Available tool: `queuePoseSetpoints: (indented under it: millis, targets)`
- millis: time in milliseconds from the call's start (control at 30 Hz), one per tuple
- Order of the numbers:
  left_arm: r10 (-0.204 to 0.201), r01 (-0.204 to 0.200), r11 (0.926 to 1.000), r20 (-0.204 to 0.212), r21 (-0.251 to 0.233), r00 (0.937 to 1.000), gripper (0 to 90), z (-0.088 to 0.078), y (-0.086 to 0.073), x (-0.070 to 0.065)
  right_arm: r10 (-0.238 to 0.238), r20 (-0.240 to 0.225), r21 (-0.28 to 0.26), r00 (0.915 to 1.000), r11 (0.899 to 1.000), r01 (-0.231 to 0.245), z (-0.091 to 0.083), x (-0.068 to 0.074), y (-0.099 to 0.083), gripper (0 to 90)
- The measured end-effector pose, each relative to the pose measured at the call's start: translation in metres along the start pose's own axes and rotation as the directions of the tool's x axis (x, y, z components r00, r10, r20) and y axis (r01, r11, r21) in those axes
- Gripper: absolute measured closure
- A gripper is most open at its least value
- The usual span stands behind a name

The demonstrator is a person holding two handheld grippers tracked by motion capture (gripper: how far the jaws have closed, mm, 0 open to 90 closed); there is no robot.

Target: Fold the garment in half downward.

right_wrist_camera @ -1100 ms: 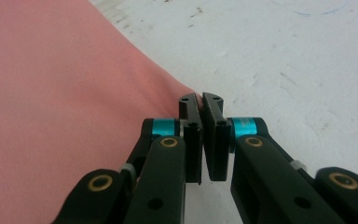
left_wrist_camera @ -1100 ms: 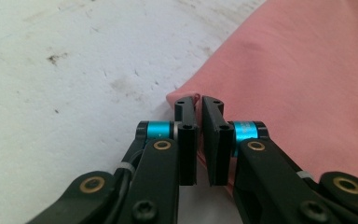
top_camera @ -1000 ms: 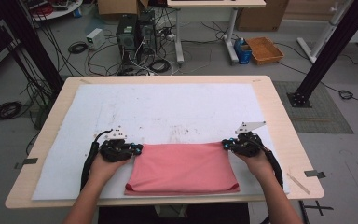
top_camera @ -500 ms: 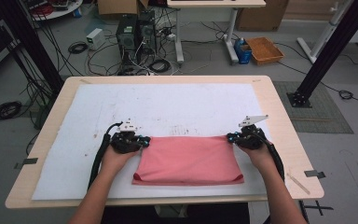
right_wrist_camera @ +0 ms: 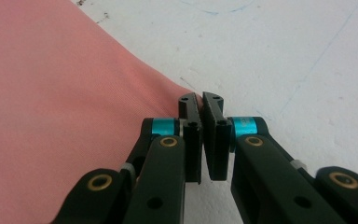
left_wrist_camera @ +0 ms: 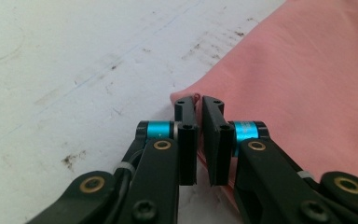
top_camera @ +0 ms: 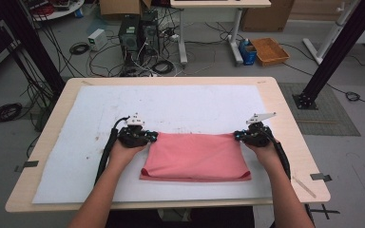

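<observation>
A pink cloth (top_camera: pixel 196 156) lies flat on the white sheet (top_camera: pixel 171 107) that covers the table (top_camera: pixel 285 107). It sits in the near half of the table, about in the middle between left and right. The cloth is folded, and its long side runs from left to right. Its far edge is straight and runs the same way as the far edge of the table. Its near edge shows a fold and bulges a little toward the near side.

The left gripper (top_camera: pixel 151 137) is at the far left corner of the cloth. Its jaws are pressed together and pinch that corner. In the left gripper view the tip of the cloth (left_wrist_camera: pixel 307 88) pokes up between the two black jaws.

The right gripper (top_camera: pixel 237 136) is at the far right corner. Its jaws are pressed together too and pinch that corner of the cloth (right_wrist_camera: pixel 60 102). A hand holds each gripper, and both arms come in from the near side.

There is a lot of bare white sheet on the far side of the cloth. There is also bare sheet to the left and to the right. On the near side only a narrow strip of sheet is left before the table edge. The sheet has small dark marks (top_camera: pixel 185 127) just past the far edge of the cloth.
</observation>
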State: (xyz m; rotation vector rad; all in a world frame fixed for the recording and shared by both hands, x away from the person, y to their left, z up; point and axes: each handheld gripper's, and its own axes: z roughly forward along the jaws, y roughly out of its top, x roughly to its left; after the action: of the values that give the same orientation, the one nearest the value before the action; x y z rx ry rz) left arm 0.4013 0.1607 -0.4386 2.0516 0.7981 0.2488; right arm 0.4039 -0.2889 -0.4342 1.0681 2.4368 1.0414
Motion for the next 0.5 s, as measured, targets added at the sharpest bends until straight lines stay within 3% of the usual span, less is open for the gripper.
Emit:
queuePoseSetpoints:
  millis: [67,133,200,333,433,500]
  targets:
    - [-0.004,0.004,1.0000,0.008,-0.004,1.0000,84.2,0.001,-0.001,0.000,0.005,-0.001,-0.002,1.0000,1.000,-0.005,0.000,0.000,0.000,86.1]
    - [0.015,-0.015,0.9997,0.000,-0.018,0.9999,81.3,-0.001,-0.002,-0.001,0.014,0.001,-0.015,0.9999,1.000,-0.014,-0.002,0.001,-0.001,75.1]
    - [0.017,-0.018,0.9989,-0.002,-0.045,0.9998,70.3,-0.005,-0.004,-0.003,0.045,-0.006,-0.042,0.9990,0.998,-0.045,-0.005,0.001,-0.002,66.5]
    - [-0.024,0.026,0.9967,0.037,-0.077,0.9990,52.4,-0.016,-0.009,-0.006,0.069,-0.023,-0.103,0.9974,0.992,-0.071,-0.014,0.004,-0.013,47.9]
    - [-0.027,0.032,0.9961,0.053,-0.082,0.9982,42.8,-0.026,-0.012,-0.010,0.078,-0.021,-0.135,0.9967,0.988,-0.080,-0.021,0.006,-0.022,37.5]
    - [-0.015,0.023,0.9943,0.074,-0.104,0.9971,41.3,-0.033,-0.014,-0.014,0.076,-0.031,-0.151,0.9966,0.985,-0.080,-0.025,0.009,-0.027,34.8]
